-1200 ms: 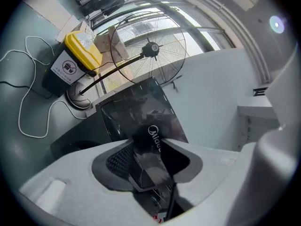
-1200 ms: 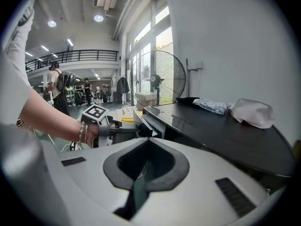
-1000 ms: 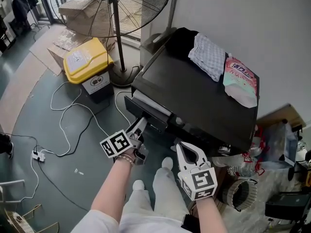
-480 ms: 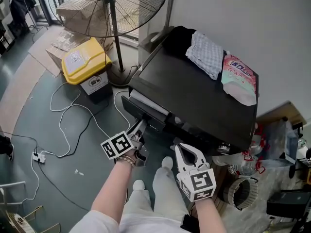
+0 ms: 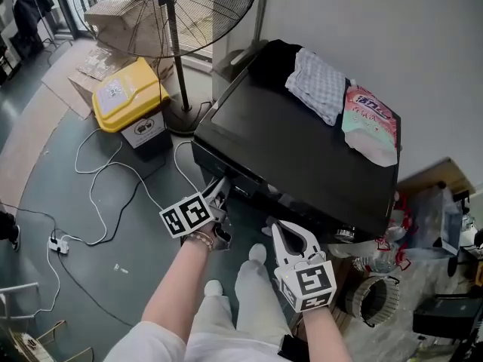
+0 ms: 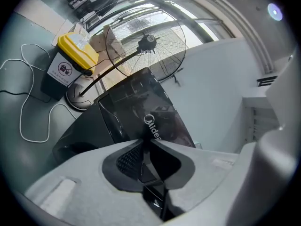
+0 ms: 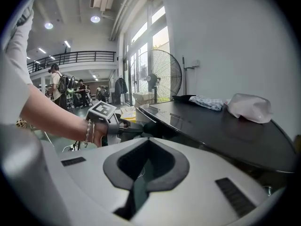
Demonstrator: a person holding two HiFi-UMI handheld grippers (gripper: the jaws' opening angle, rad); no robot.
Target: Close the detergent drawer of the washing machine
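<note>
The black washing machine (image 5: 302,149) stands against the wall. Its detergent drawer (image 5: 214,169) sits at the front's upper left, pushed in about level with the front. My left gripper (image 5: 220,187) has its tips against that drawer front. Its jaws have just been closing and are now shut with nothing between them. In the left gripper view the glossy black front with a white logo (image 6: 153,126) fills the space just past the left gripper (image 6: 145,144). My right gripper (image 5: 276,226) hangs shut and empty below the machine's front edge, apart from it.
A checked cloth (image 5: 317,74) and a pink-and-white pouch (image 5: 370,123) lie on the machine's top. A yellow-lidded bin (image 5: 128,93) and a standing fan (image 5: 170,6) are to the left, with white cables (image 5: 113,179) across the floor. Clutter sits at the lower right.
The drawer stuck out of the machine's front a second ago and is now pushed in. My left gripper moved toward the machine and its jaws closed. The right gripper stayed put.
</note>
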